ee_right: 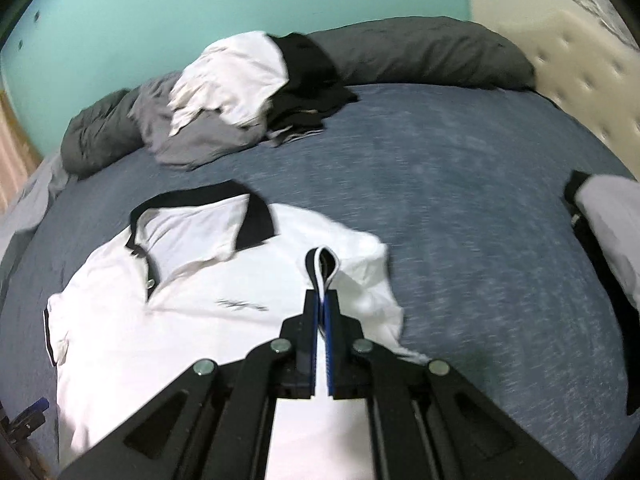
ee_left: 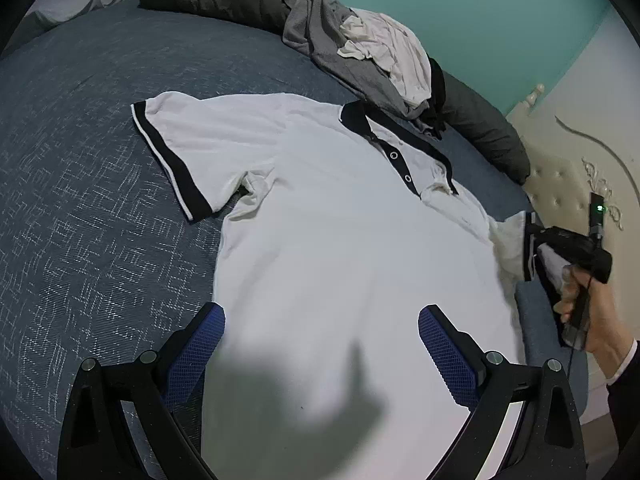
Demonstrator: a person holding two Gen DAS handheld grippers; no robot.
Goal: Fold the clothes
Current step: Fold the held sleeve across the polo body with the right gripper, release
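Across the near part of a blue bed lies a white polo shirt, front up, with a black collar and black bands on the sleeve cuffs. Its left sleeve rests flat and spread on the bedcover. Its right sleeve is lifted off the bed: the right tool has its blue-padded jaws pressed together on the sleeve's black-and-white cuff, which sticks up as a small loop between them. In the left wrist view a hand grips this tool at the right edge of the scene. The left tool hovers over the lower body of the shirt with its jaws spread wide and nothing between them. Farther off, a loose pile of clothes, grey, white and black, sits against dark grey pillows along the far side of the bed. Beyond them is a teal wall, and at the far right a cream tufted headboard.
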